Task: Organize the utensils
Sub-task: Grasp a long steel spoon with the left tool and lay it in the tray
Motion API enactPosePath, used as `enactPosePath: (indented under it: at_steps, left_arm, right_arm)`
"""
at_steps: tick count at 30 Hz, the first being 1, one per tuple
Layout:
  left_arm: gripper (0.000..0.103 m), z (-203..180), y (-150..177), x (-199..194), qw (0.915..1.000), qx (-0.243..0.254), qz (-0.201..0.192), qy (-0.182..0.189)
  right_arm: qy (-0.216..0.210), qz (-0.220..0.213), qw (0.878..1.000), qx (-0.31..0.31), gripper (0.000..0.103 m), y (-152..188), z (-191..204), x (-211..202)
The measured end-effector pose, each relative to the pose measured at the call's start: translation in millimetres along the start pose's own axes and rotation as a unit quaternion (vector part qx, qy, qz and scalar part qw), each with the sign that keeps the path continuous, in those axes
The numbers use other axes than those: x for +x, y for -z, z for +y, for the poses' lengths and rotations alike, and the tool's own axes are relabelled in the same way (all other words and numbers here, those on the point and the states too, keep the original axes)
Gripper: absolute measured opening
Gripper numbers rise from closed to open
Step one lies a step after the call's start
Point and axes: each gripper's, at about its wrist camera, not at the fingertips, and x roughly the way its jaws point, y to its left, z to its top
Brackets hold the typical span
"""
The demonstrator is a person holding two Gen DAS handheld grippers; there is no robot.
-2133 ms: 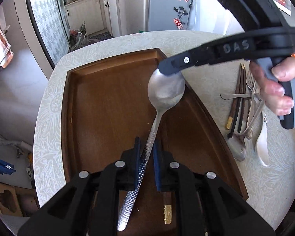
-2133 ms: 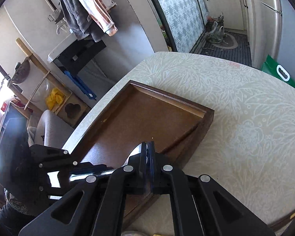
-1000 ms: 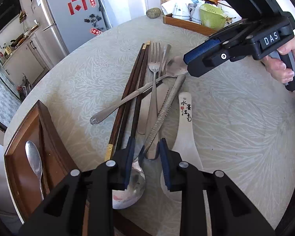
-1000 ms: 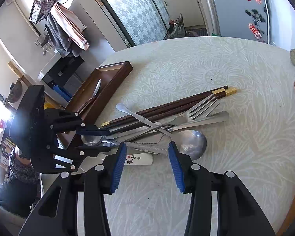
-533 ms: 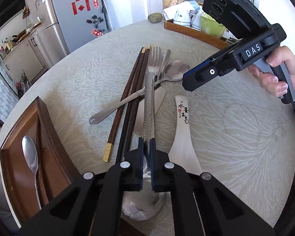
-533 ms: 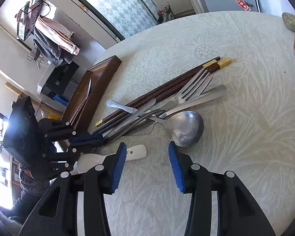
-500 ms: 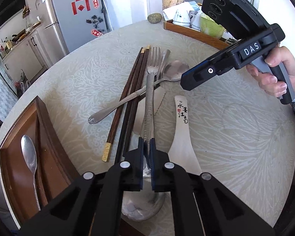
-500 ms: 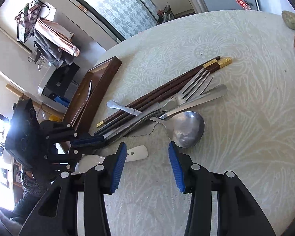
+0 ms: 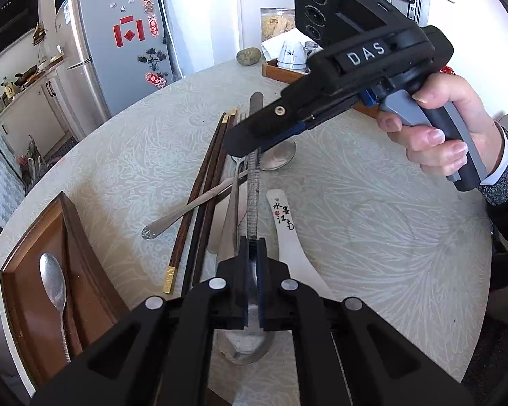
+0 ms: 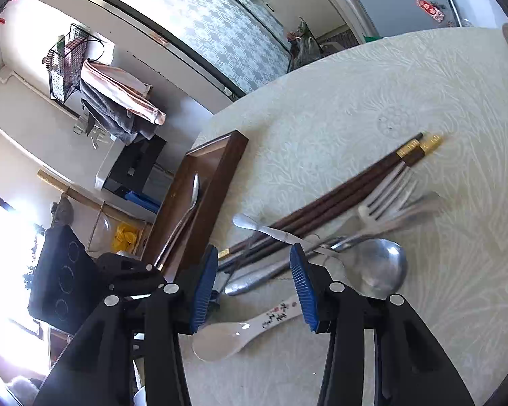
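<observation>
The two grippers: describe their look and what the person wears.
Both are black plastic, with ribbed blue pads and silver screws. The right gripper bears white "DAS" lettering, three round lenses and a grey trigger. The sleeve is speckled grey knit over a white cuff.

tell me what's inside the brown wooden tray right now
One metal spoon lies lengthwise in the wooden tray, bowl toward the far end. The rest of the visible floor is bare. The left gripper's body covers the tray's near end, so that part cannot be checked.
</observation>
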Motion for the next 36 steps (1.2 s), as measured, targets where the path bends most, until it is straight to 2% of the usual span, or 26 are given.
enactPosePath:
  at_steps: [2,3,4,8,13,17,18,19,20,21,23,24,25,27,32,36]
  left_arm:
    - [0.003,2,-1,-4,0.9999,-0.004,-0.008,-0.007]
    - [0.002,3,-1,-6,0.9999,-0.005,-0.010,-0.005]
    - [0.002,3,0,-9,0.9999,-0.005,-0.014,-0.008]
    - [0.002,12,2,-22,0.9993,-0.012,-0.023,-0.027]
    - [0.002,30,14,-45,0.9985,-0.033,-0.039,-0.022]
    - [0.004,39,28,-65,0.9969,-0.041,-0.060,-0.028]
    - [0.019,41,30,-68,0.9965,-0.043,-0.068,-0.024]
    - [0.044,42,32,-71,0.9958,-0.045,-0.075,-0.028]
    - [0.050,42,33,-72,0.9952,-0.047,-0.078,-0.036]
    - [0.050,43,33,-71,0.9950,-0.046,-0.077,-0.042]
    - [0.048,49,34,-71,0.9950,-0.056,-0.073,-0.039]
    - [0.041,51,36,-71,0.9947,-0.061,-0.074,-0.038]
    - [0.028,53,37,-71,0.9946,-0.064,-0.071,-0.041]
    - [0.013,61,40,-71,0.9936,-0.074,-0.060,-0.061]
    - [0.011,89,60,-73,0.9893,-0.118,-0.024,-0.082]
    - [0.010,111,79,-58,0.9827,-0.161,0.016,-0.090]
  right_arm:
    - [0.016,-0.004,1.000,-0.014,0.035,-4,11,5]
    - [0.021,-0.004,1.000,-0.018,0.015,-5,15,8]
    - [0.028,-0.005,0.999,-0.020,0.006,-6,18,10]
    - [0.022,-0.002,0.999,-0.040,0.005,-13,38,20]
    - [0.007,-0.007,0.998,-0.058,0.002,-34,69,23]
    - [-0.024,-0.001,0.997,-0.075,0.001,-47,99,31]
    - [-0.026,-0.001,0.996,-0.081,0.001,-49,107,34]
    - [-0.031,0.000,0.996,-0.085,0.002,-50,113,36]
    - [-0.039,0.004,0.995,-0.088,0.001,-50,120,40]
    - [-0.048,0.007,0.995,-0.089,0.001,-51,125,43]
    - [-0.050,0.006,0.994,-0.096,0.001,-51,137,48]
    - [-0.054,0.007,0.994,-0.096,0.001,-52,139,50]
    - [-0.054,0.007,0.994,-0.097,0.001,-54,142,53]
    - [-0.055,0.012,0.994,-0.096,0.001,-57,144,61]
    - [-0.063,0.041,0.994,-0.084,0.001,-64,144,103]
    - [-0.042,0.071,0.995,-0.056,0.003,-65,128,145]
